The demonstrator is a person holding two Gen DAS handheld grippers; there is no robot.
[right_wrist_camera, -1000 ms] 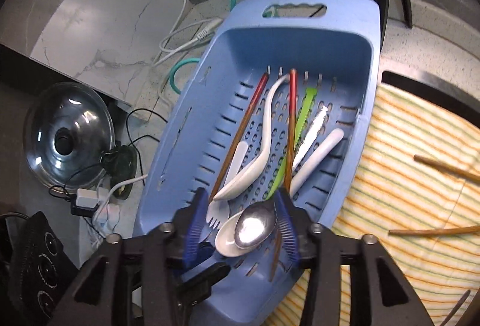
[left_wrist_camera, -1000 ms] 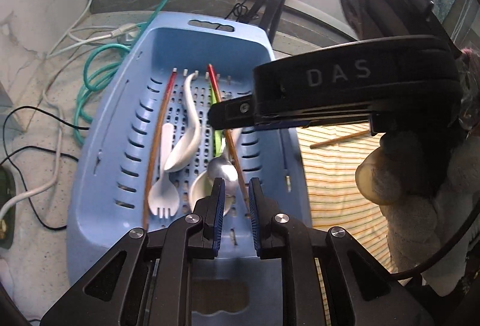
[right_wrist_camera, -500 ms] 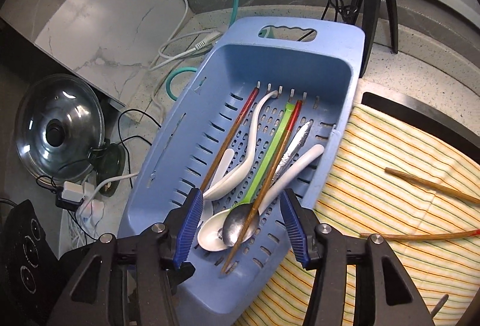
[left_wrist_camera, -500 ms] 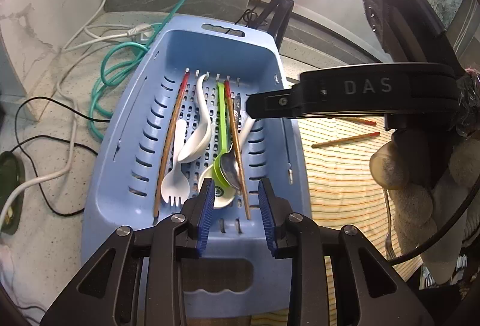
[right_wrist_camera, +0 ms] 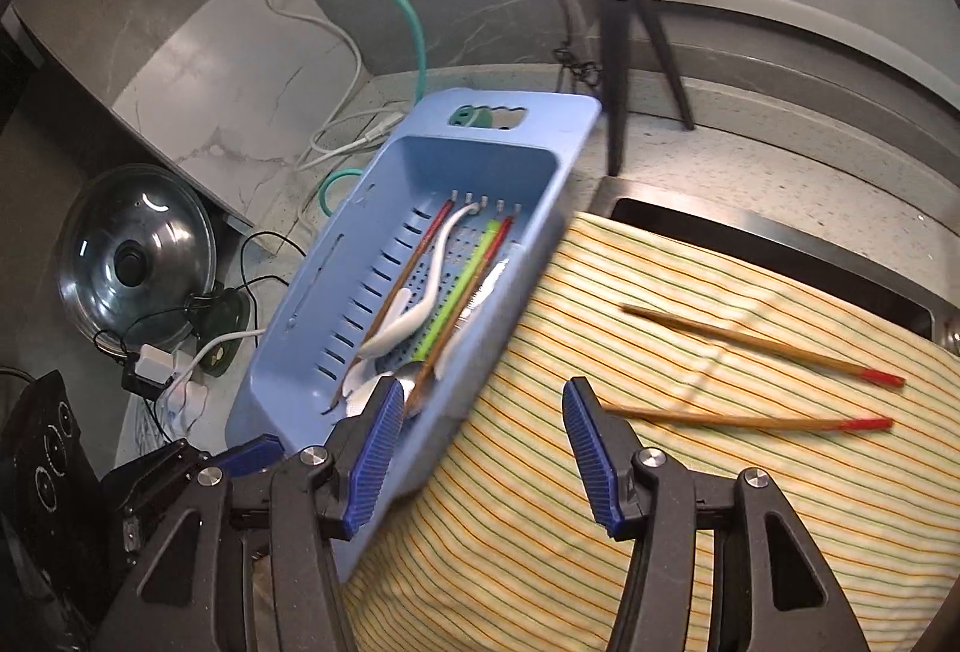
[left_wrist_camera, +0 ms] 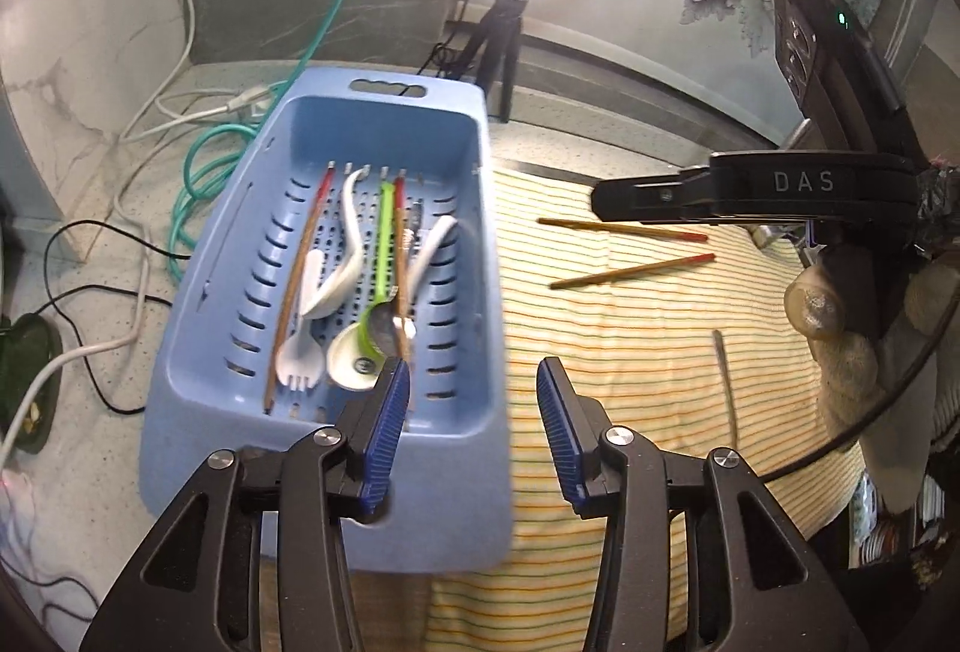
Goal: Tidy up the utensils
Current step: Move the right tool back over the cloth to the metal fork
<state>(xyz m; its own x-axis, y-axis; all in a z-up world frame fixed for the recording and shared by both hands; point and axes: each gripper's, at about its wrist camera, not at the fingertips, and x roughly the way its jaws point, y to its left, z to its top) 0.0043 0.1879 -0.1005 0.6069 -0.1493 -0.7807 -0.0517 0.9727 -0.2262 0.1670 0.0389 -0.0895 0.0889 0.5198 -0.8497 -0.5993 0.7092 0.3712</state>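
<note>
In the blue basket (left_wrist_camera: 336, 256), at about ten o'clock from our left gripper (left_wrist_camera: 474, 430), the spoons, the white fork (left_wrist_camera: 303, 346) and two chopsticks lie side by side. A second ago both our grippers were low over that pile, with the metal spoon (left_wrist_camera: 384, 334) right at their tips. Now we are up and away to the right, over the striped cloth (left_wrist_camera: 630, 352), and the spoon lies in the basket with the rest.

Our left gripper is letting go: its jaws are opening, and nothing is between them. Our right gripper (right_wrist_camera: 477, 448) is spread apart and empty too.

So we think that spoon is done. More work waits on the cloth. Two chopsticks (right_wrist_camera: 756, 382) with red tips lie at two o'clock from our right gripper, apart from each other and well apart from the basket. A thin grey stick (left_wrist_camera: 726, 388) lies at three o'clock from our left gripper; we cannot tell what it is. The basket has room beside the others, so these look like our next things to pick up.
</note>
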